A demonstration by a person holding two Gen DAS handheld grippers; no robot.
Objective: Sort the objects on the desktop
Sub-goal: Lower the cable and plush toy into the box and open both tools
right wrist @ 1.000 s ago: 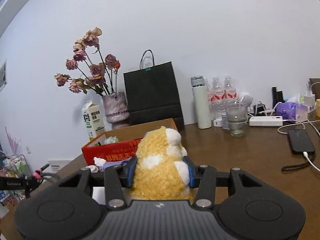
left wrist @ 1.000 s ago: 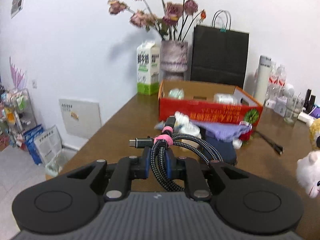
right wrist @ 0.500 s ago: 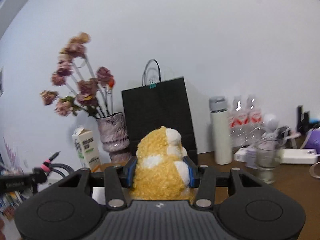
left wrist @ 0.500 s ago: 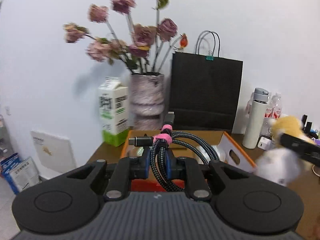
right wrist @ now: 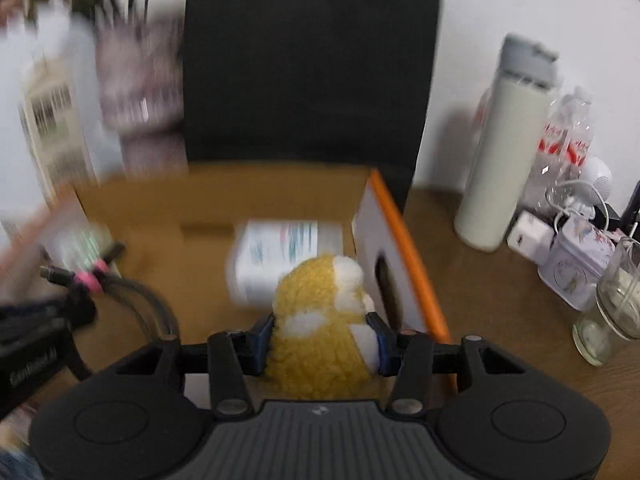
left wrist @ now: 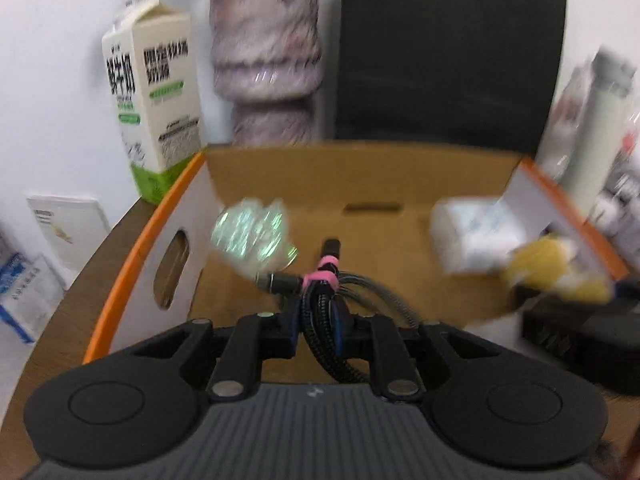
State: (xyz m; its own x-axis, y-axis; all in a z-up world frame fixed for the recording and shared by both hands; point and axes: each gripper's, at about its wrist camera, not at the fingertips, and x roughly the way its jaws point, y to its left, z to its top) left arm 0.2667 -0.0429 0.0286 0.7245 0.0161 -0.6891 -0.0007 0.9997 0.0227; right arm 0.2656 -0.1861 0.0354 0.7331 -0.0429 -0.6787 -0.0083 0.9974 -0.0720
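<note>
Both grippers, left clamping the coiled braided cable and right squeezing the yellow-white plush toy, now hang over the orange-rimmed cardboard box instead of approaching it.

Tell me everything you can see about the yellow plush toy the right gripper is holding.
The yellow plush toy is a fuzzy, rounded stuffed animal in golden-yellow fleece with white patches. The right gripper clamps it from both sides with blue-padded fingers. It sits upright, held over the open cardboard box, near its right wall, in front of a white packet. Its face isn't visible.
</note>
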